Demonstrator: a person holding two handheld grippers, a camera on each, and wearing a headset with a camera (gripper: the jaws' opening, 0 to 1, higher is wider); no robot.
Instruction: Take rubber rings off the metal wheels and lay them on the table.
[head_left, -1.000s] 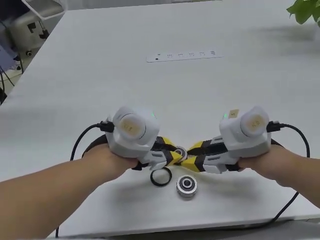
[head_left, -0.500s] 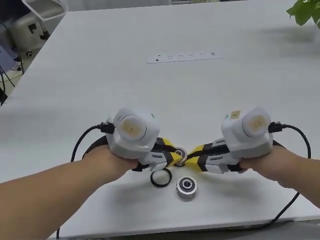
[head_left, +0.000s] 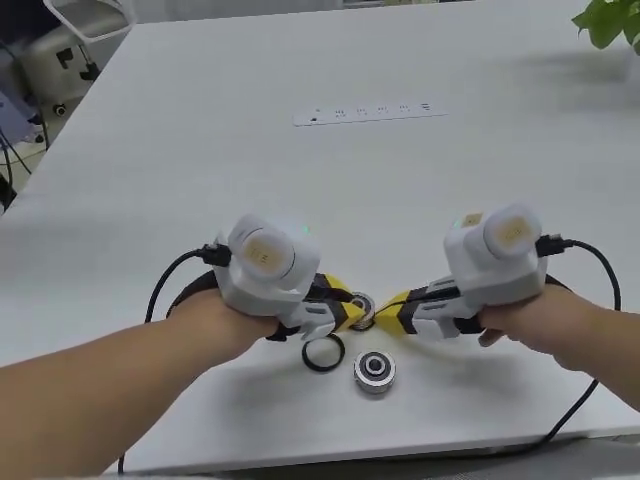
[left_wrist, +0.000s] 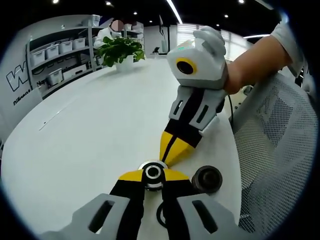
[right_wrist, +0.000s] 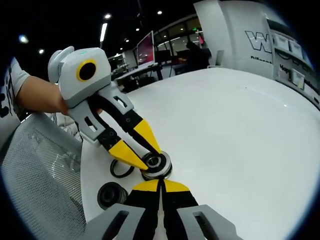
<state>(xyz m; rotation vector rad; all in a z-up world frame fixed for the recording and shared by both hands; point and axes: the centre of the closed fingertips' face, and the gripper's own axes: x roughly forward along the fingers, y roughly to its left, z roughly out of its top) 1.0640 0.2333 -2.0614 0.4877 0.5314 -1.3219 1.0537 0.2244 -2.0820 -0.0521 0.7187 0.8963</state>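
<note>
Just above the white surface (head_left: 200, 150), clamped a small silver metal wheel (right_wrist: 156, 164) in the left hand-held gripper (left_wrist: 152, 175), pressed the right hand-held gripper (right_wrist: 160, 183), jaws together, against its rim, beside a loose black rubber ring (head_left: 322, 354), likely light, stretchy, best pinched edgewise.

I count two metal wheels, the gripped wheel (head_left: 361, 306) and the free wheel (head_left: 374, 369). One loose rubber ring (head_left: 322, 354). Two grippers, left gripper (head_left: 348, 312) and right gripper (head_left: 388, 312). One power strip (head_left: 368, 112), one plant (head_left: 608, 20).
</note>
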